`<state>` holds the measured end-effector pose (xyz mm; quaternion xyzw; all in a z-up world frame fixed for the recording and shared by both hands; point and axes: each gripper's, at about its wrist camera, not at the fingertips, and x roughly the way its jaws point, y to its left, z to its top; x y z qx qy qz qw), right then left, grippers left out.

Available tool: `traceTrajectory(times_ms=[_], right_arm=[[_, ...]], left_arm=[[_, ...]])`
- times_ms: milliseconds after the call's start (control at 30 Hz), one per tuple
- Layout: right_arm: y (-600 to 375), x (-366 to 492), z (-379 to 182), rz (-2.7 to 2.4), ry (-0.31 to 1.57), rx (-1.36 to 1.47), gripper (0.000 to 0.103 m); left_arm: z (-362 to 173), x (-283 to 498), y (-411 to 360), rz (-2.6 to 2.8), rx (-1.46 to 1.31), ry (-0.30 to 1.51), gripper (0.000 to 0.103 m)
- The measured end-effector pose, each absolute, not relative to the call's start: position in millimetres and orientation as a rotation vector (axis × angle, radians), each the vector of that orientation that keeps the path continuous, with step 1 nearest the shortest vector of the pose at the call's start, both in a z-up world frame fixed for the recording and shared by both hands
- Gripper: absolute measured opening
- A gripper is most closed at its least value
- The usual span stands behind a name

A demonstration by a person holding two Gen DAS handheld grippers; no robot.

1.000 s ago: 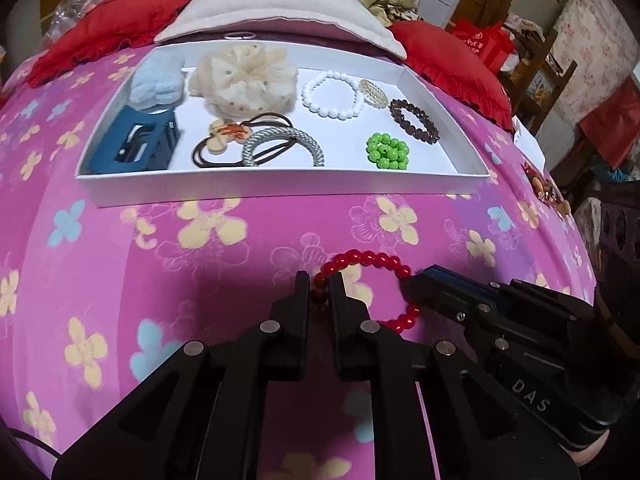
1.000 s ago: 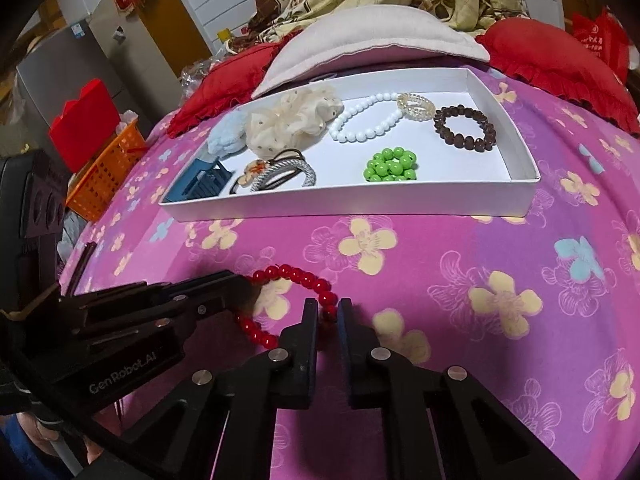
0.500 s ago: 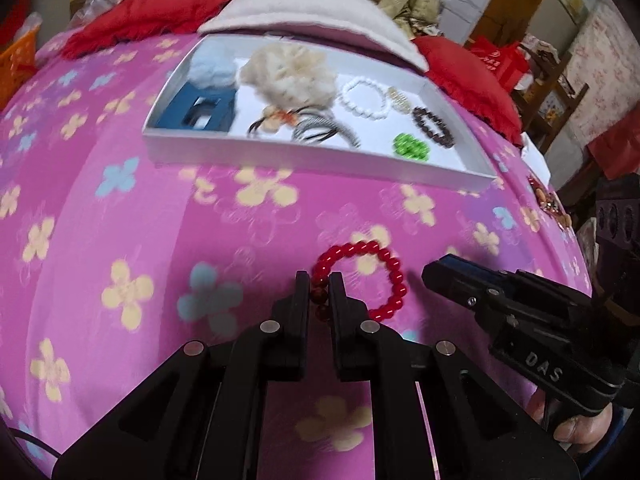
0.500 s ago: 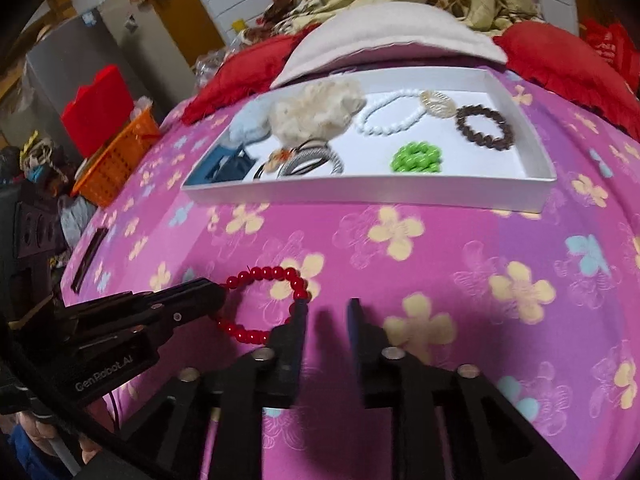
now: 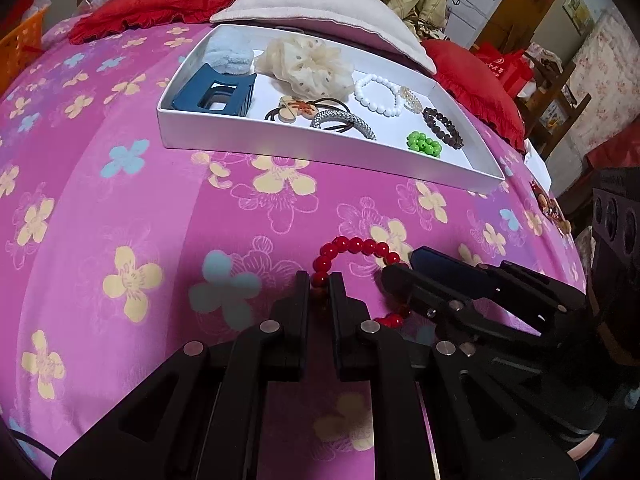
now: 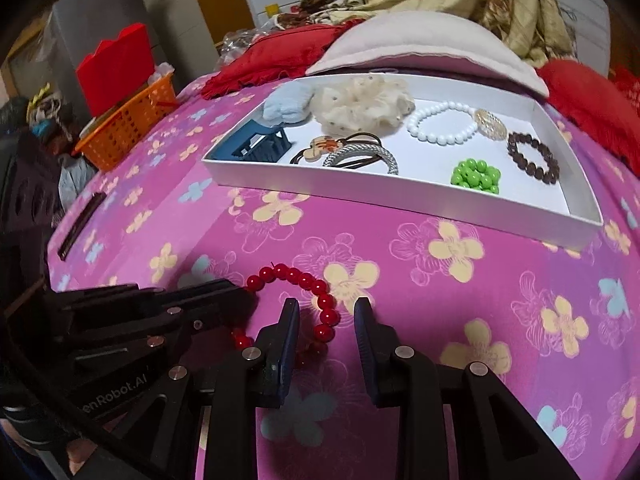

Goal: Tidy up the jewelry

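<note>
Nearest, the left gripper (image 5: 320,280), lettered "enRobot.AI" with the start cut off, pinches the red bead bracelet (image 6: 304,280) on the pink flowered cloth (image 6: 460,320), the right gripper (image 6: 326,306) parted around its beads untouching, the white cardboard tray (image 6: 400,196) beyond at twelve o'clock.

You see a bed covered in pink floral fabric (image 6: 460,292) carrying a shallow white rectangular tray (image 6: 400,196), a red bead bracelet (image 6: 308,280) and red ruffled cushions (image 5: 168,0).

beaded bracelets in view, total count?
4. Red bracelet on the pink bedspread, pinched by the left gripper. In the white tray: white bracelet, brown bracelet, bunched green bracelet. More might hide under the scrunchies.
</note>
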<state>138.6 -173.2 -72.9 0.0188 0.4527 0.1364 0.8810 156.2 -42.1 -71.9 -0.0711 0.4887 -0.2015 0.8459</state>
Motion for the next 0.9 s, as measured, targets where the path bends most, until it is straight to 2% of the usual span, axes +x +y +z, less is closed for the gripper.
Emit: traceTrajectory(times_ms=[233,367,900], right_arm=[[-168.4,135.1,-73.6,0.265,0.923,0.0,0.026],[-164.1,134.4,-73.3,0.267,0.939,-0.013,0.01],[-169.9,110.4,-42.3,0.283,0.881,0.117,0.009]], left_arm=[[-72.7,156.8,-37.8,-0.44,-0.173,1.023,0.008],[-73.1,154.9,-38.5,-0.443,-0.166,1.008,0.008],[-39.3,130.9,-22.9,-0.4,-0.175,0.95,0.008]])
